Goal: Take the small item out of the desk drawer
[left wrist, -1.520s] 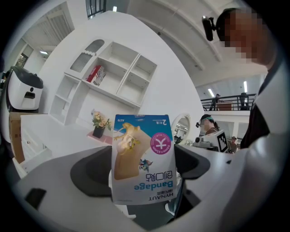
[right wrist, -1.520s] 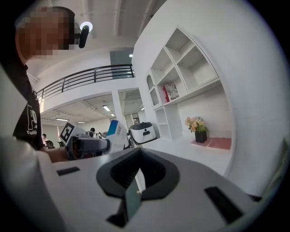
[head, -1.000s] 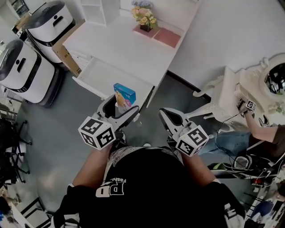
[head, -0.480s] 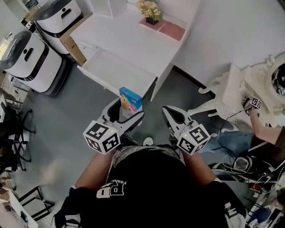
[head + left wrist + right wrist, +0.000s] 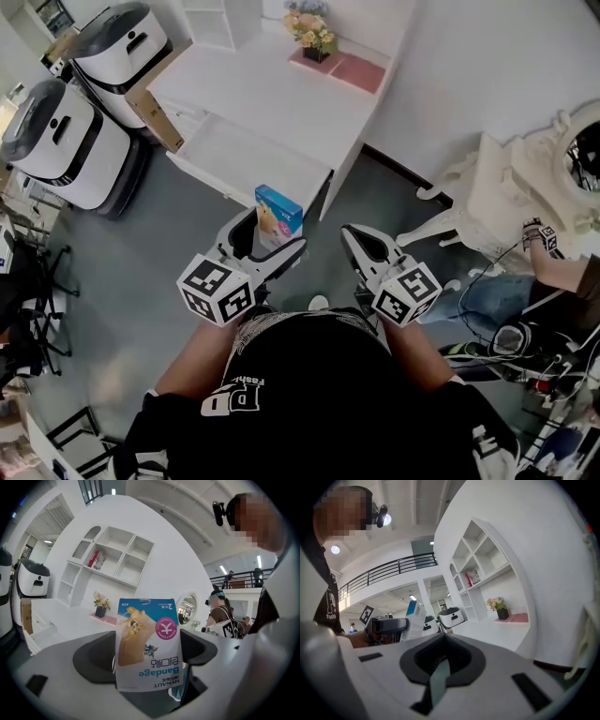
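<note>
Head view: left gripper point(image 5: 267, 236) holds the bandage box point(image 5: 279, 208) upright over grey floor, near the front of the drawer point(image 5: 246, 157) but outside it. The drawer looks pulled out from the white desk point(image 5: 272, 89). Right gripper point(image 5: 361, 246) is beside the box, not touching it.
Left gripper view: jaws pinch the box from both sides; print reads upside down.
Right gripper view: jaws pressed together, nothing between.
</note>
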A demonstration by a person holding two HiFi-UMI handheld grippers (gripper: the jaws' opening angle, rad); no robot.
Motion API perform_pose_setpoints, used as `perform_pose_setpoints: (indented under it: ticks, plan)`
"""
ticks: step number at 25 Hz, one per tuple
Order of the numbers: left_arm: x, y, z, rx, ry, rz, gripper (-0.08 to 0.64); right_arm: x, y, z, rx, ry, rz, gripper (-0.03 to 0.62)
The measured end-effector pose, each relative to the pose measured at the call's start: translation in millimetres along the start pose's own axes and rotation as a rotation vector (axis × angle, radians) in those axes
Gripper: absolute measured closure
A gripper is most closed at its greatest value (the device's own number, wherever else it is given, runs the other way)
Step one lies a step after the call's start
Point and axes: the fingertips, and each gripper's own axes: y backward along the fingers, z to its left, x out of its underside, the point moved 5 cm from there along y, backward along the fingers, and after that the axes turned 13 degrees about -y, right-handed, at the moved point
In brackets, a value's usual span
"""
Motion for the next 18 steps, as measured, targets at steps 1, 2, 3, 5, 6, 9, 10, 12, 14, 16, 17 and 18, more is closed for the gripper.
perform_pose_setpoints:
  ticks: [1, 2, 3, 5, 6, 9, 10, 12, 14, 16, 17, 18]
  plan:
    - [0, 3, 2, 0.004, 0.000, 0.001, 0.135, 1, -4, 3, 0.003, 0.001, 0.000, 0.586]
    - [0, 5, 5, 0.008, 0.001, 0.002, 0.135, 2, -8, 6, 0.007, 0.002, 0.000, 0.585]
    - [1, 8, 7, 0.014, 0.003, 0.003, 0.135, 3, -11, 10, 0.012, 0.003, -0.002, 0.586]
    - [2, 13, 12, 0.023, 0.004, 0.005, 0.135, 6, -17, 16, 0.023, 0.008, -0.005, 0.586]
    - [3, 15, 15, 0.026, 0.004, 0.005, 0.135, 8, -20, 19, 0.028, 0.010, -0.006, 0.586]
    - [4, 19, 23, 0.036, 0.006, 0.004, 0.135, 12, -26, 25, 0.047, 0.015, -0.006, 0.586]
    - [5, 20, 25, 0.041, 0.006, 0.005, 0.135, 13, -28, 26, 0.053, 0.016, -0.006, 0.586]
    - [6, 23, 29, 0.051, 0.003, 0.009, 0.135, 14, -31, 29, 0.065, 0.016, -0.008, 0.586]
    - [7, 25, 33, 0.058, -0.002, 0.013, 0.135, 15, -33, 32, 0.075, 0.016, -0.008, 0.586]
    - [7, 28, 35, 0.063, -0.009, 0.014, 0.135, 15, -36, 33, 0.082, 0.017, -0.009, 0.586]
    - [7, 28, 37, 0.066, -0.010, 0.014, 0.135, 15, -37, 34, 0.084, 0.018, -0.010, 0.586]
    - [7, 29, 38, 0.070, -0.010, 0.014, 0.135, 14, -38, 35, 0.087, 0.021, -0.011, 0.586]
